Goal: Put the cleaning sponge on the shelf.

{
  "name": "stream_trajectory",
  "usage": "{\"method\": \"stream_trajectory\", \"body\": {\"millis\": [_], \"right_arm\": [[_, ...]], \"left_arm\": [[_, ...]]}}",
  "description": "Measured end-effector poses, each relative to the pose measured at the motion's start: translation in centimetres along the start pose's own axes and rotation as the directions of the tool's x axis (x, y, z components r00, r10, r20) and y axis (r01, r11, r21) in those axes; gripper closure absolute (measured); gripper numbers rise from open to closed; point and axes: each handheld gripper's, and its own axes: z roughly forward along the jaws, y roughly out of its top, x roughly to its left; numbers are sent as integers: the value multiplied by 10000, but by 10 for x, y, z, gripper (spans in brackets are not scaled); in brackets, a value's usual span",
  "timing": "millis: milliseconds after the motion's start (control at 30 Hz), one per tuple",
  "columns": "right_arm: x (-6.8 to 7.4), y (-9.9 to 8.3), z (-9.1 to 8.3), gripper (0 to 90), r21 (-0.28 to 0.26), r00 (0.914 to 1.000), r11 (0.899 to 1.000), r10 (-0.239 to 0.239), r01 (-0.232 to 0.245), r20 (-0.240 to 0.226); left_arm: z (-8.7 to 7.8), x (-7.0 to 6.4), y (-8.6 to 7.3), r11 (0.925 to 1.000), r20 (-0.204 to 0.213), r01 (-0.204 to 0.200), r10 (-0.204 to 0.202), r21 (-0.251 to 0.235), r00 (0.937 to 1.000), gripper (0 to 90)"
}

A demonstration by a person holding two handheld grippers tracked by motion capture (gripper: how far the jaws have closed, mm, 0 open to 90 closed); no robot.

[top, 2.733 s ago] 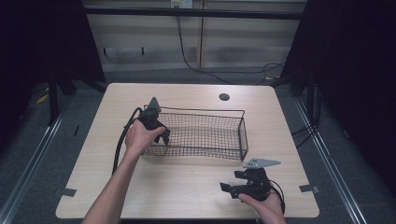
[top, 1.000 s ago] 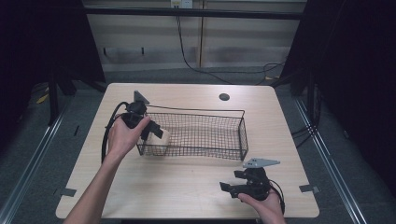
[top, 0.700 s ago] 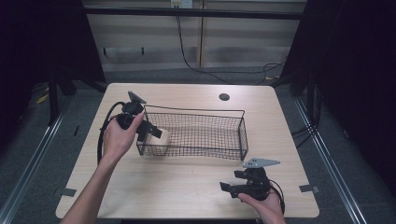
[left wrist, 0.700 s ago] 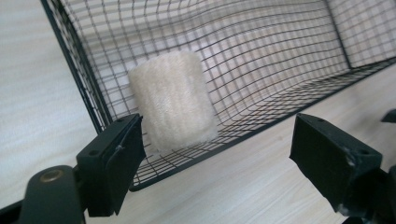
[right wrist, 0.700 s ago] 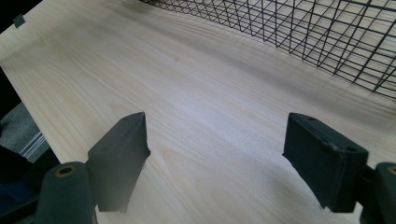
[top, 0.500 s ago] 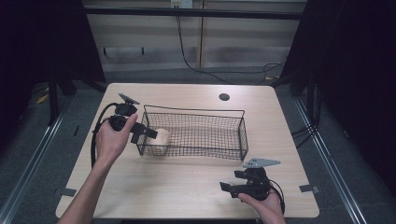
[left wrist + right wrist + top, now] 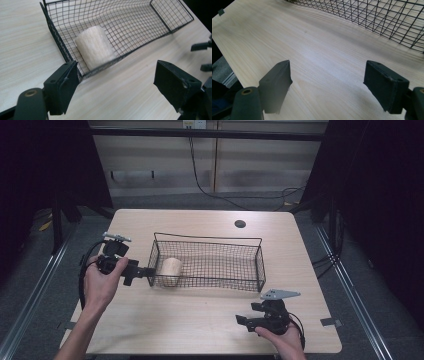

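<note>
- Claw in my left hand (image 7: 141, 272) hangs released, jaws spread wide, just outside the left end of the black wire mesh basket (image 7: 210, 242), nothing between them.
- From the left claw's own view (image 7: 113, 86) the pale beige cylinder with a fuzzy, fibrous face (image 7: 95, 47) lies straight ahead, just past the basket's end wall, inside the basket at its left end.
- That cylinder (image 7: 170, 270) lies on its side on the basket floor, close against the near wall; I cannot tell whether it touches the left end wall.
- Its long axis seems to run roughly across the basket, near wall to far wall, so the curved flank faces my left claw.
- My right claw (image 7: 243, 322) rests released and empty too, low on the light wooden bench (image 7: 190, 330), well apart from the basket's near right corner; its own view (image 7: 325, 86) shows bare bench and the basket's mesh beyond.
- My left claw is far nearer the cylinder, so I judge any reach would fall to it, over the rim rather than through the mesh.
</note>
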Motion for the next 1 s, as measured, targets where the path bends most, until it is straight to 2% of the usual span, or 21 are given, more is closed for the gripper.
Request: {"method": "stream_trajectory", "body": {"millis": [133,367,433,533,633,767,800,833,867,900,933,1000], "right_arm": [[0,0,0,215,-34,10000,10000,19,-19,18],[1,0,1,215,34,10000,10000,9,-9,36],[0,0,2,214,28,10000,10000,35,-35,58],[0,0,2,214,29,10000,10000,-9,9,82],[1,0,2,214,65,9999,10000,-19,18,105],[0,0,3,213,85,9999,10000,-41,40,140],[0,0,3,213,92,9999,9999,-42,40,157],[0,0,3,213,104,9999,9999,-43,42,159],[0,0,4,213,113,9998,9999,-58,56,198],[0,0,4,214,75,9997,10000,-34,32,257],[0,0,4,214,49,9997,10000,-44,42,255],[-1,-2,5,213,-121,9992,9999,-14,19,407]], "left_arm": [[-3,0,-19,10000,206,99,-99,-1,9997,183],[-9,-4,-43,9999,38,-75,75,-105,10000,182],[-8,-5,-52,9997,-38,157,-158,-172,9999,183],[-8,-4,-62,9982,-282,550,-543,238,9981,183],[-6,-4,-74,9987,-435,464,-454,229,9980,183],[3,-3,-97,9991,-336,361,-354,206,9988,183],[7,-3,-102,9989,-333,445,-440,140,9985,183],[7,-3,-108,9996,-286,274,-275,-71,9992,183],[10,-3,-115,9999,-403,89,-93,-98,9991,183],[13,-3,-118,9998,-483,208,-208,2,9986,183],[14,-2,-121,9996,-332,248,-244,117,9992,183],[20,1,-128,9985,309,331,-345,447,9989,183]]}}
